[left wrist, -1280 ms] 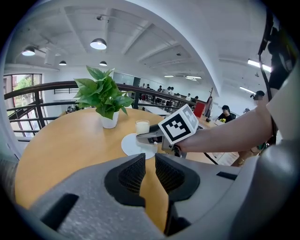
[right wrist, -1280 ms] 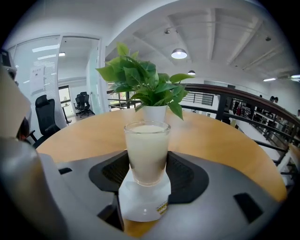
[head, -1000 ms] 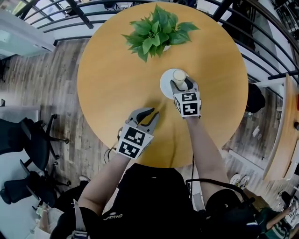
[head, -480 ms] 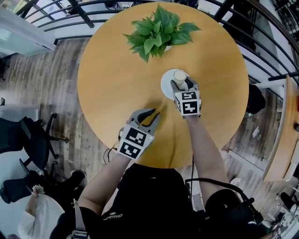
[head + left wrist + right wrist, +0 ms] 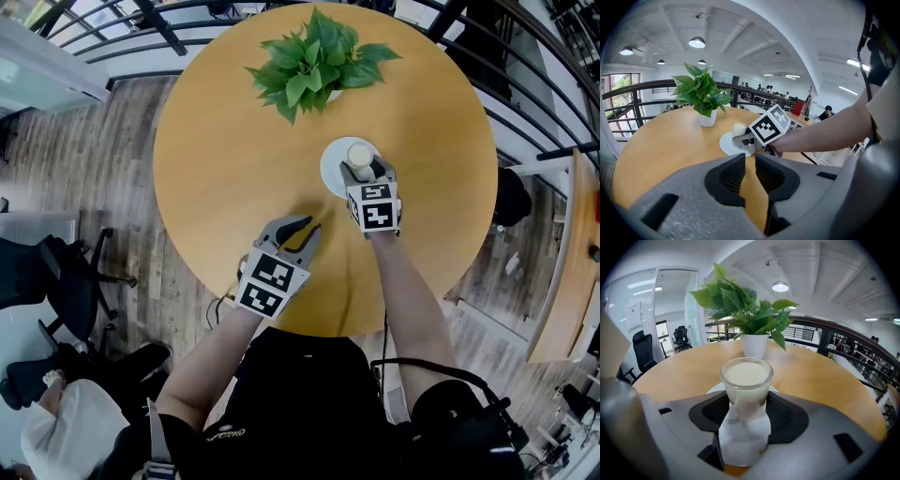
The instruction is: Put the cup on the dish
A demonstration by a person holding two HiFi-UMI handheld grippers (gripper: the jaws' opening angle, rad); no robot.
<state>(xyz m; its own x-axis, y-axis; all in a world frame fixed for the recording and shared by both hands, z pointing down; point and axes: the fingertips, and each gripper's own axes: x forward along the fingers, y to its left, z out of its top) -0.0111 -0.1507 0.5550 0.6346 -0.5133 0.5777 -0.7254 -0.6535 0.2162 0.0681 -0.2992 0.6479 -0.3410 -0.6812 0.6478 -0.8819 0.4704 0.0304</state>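
From above, the head view shows the cup (image 5: pixel 359 153) standing on the white dish (image 5: pixel 331 175) near the middle of the round table (image 5: pixel 225 150), with the right gripper (image 5: pixel 362 169) reaching in from the near side. Only the right gripper view shows the grip. Its fingers (image 5: pixel 712 413) press both sides of the glass cup, which is upright and filled with something creamy white. The left gripper (image 5: pixel 306 228) is over bare table, apart from the dish. The left gripper view shows its fingers (image 5: pixel 732 176) narrow, with a slim gap and nothing between them. A potted plant (image 5: pixel 314 61) stands beyond the dish.
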